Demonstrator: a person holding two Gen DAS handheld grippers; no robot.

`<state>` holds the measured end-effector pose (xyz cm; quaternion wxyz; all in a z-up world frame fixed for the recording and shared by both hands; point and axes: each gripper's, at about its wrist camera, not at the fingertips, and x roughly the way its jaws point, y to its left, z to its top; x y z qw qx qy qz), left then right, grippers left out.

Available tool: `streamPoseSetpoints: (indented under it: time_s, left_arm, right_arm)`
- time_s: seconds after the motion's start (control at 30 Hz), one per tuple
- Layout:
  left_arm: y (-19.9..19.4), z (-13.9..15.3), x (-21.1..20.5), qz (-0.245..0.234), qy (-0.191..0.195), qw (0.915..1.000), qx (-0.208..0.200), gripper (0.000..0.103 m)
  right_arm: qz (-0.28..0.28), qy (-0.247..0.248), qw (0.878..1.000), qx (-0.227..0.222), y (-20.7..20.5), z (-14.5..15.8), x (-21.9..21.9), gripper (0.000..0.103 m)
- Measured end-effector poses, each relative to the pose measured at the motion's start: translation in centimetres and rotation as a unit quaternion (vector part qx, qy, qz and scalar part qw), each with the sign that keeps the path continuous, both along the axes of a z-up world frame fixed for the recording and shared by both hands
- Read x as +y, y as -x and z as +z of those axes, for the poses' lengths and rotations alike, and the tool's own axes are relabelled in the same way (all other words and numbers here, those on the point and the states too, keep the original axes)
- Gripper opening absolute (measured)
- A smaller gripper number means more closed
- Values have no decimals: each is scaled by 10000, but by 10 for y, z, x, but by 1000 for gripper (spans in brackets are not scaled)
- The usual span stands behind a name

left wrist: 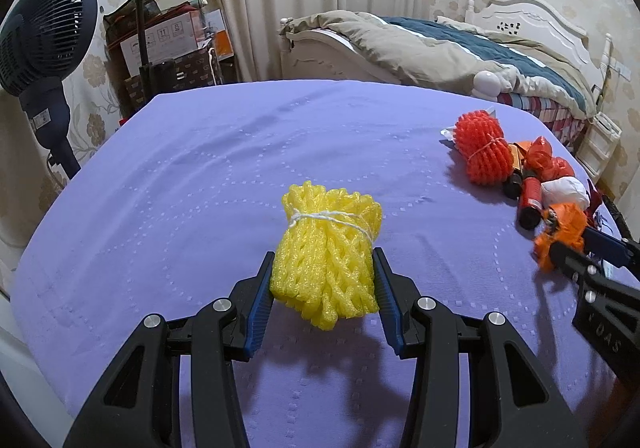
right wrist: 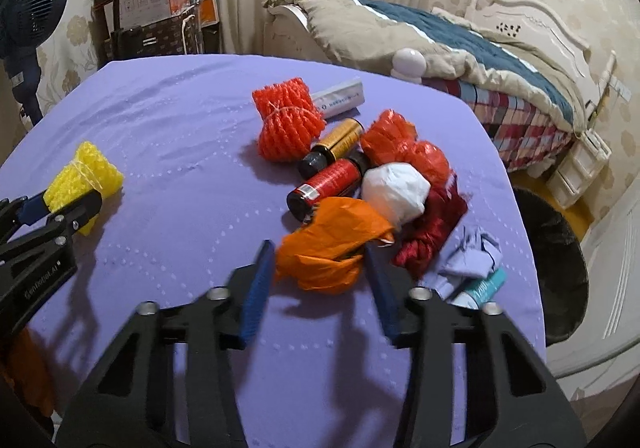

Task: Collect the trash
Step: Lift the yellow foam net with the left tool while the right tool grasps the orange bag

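Gripping a yellow foam net bundle tied with white string, the left tool has its blue pads pressed against both sides of the net, which sits on or just above the purple counter, well apart from the rest of the trash. The right tool straddles a crumpled orange bag; its pads look to be touching the bag's sides, though motion blur leaves it unclear whether the pinch is firm.

Judging from how things lie, collection is at an early stage. Most of the trash is on the counter in one heap beside the orange bag: a red foam net, a gold-labelled bottle, a red-labelled bottle, a white tube, a white wad, a red-orange bag, a dark red wrapper, pale crumpled paper and a teal tube at the counter's edge.

A dark bin stands on the floor just past the right edge of the counter, its inside too dark to show any contents. It is the likely destination, so both held items have yet to be carried there, and the heap remains after them. A fan and a bed stand beyond the counter.
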<state>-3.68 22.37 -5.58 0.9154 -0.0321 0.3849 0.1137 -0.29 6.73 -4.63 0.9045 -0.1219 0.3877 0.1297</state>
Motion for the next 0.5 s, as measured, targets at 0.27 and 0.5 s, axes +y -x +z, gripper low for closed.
streamPoseSetpoints:
  time_s: [0.27,0.5]
  left_arm:
    - [1,2,-1,4,-76,10000,-33,46]
    - [4,6,-11,-79,-134,9998,-104,46]
  right_arm:
    - [43,-221,9997,4,5,4,-6,32]
    - [74,-458,9989,-42,12,15,-21,7]
